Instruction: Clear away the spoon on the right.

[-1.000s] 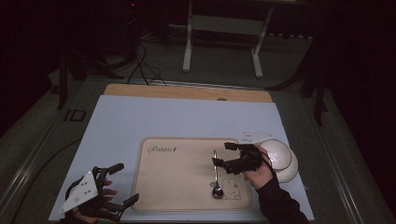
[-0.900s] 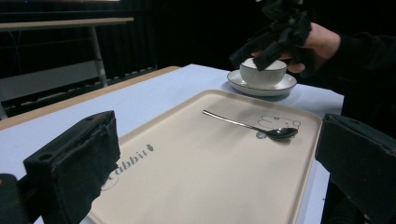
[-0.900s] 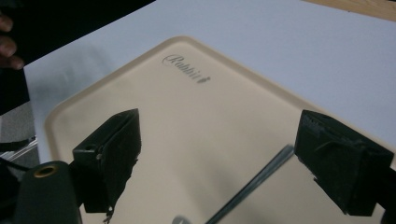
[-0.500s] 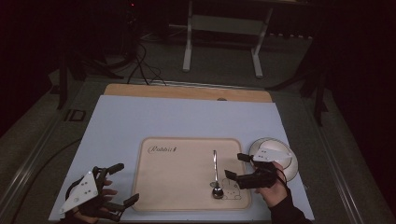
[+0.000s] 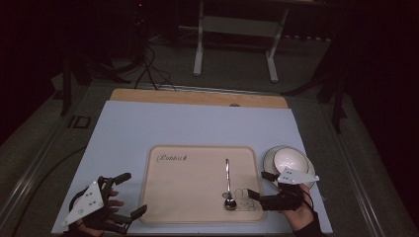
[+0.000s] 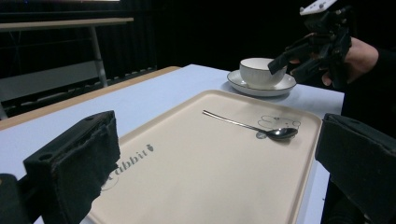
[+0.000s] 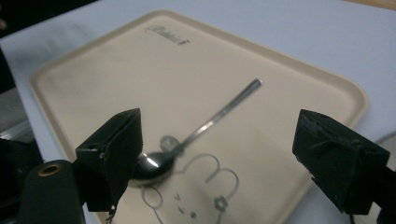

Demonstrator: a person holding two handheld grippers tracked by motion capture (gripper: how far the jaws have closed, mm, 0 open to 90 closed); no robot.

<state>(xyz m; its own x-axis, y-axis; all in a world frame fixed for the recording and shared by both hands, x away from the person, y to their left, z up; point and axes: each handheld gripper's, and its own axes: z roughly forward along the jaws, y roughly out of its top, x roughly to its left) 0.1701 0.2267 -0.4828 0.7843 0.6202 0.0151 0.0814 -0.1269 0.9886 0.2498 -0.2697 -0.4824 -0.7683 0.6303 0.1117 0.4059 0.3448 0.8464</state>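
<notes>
Each gripper is a black frame with two blocky black jaws faced with dull, slightly rough pads. The left gripper [image 5: 129,194] and the right gripper [image 5: 258,184] each carry a light grey three-cornered plate dotted with small holes. A dark sleeve covers the right wrist.

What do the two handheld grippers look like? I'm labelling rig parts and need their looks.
Both the left gripper and the right gripper are black frames, each with two blocky black jaws and a grey three-cornered plate dotted with small holes on top. The right hand comes from a dark sleeve.
</notes>
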